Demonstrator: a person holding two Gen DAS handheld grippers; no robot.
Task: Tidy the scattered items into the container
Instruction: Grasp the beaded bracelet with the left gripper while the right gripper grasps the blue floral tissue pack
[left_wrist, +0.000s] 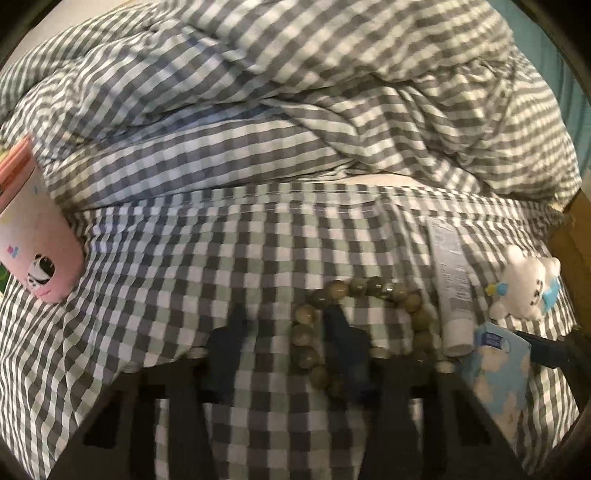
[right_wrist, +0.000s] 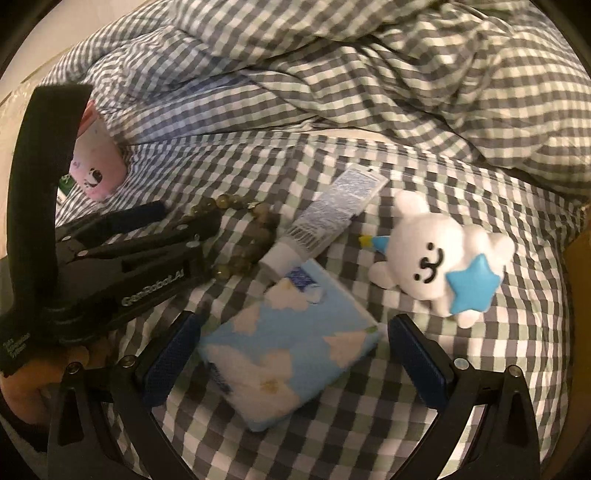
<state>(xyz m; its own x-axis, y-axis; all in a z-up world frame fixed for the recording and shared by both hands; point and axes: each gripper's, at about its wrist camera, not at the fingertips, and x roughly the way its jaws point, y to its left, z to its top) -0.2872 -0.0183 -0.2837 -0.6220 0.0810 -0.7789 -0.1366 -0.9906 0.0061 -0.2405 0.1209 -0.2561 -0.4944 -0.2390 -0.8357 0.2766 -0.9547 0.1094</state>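
Observation:
A green-brown bead bracelet (left_wrist: 369, 291) lies on the checked bed sheet. My left gripper (left_wrist: 291, 325) is open, its right finger inside the bracelet's ring; it also shows in the right wrist view (right_wrist: 177, 218). A white tube (left_wrist: 452, 280) lies right of the bracelet (right_wrist: 255, 236). A blue tissue pack (right_wrist: 291, 350) lies between the fingers of my open right gripper (right_wrist: 295, 350), close to the sheet. A white plush bear (right_wrist: 439, 254) with a blue star sits to its right. The pink panda container (left_wrist: 33, 251) stands at the far left.
A rumpled checked duvet (left_wrist: 295, 92) is heaped across the back of the bed. A wooden bed edge (left_wrist: 570, 229) runs along the right. The tube (right_wrist: 332, 214) touches the tissue pack's far corner. The container (right_wrist: 98, 170) shows behind the left gripper's handle.

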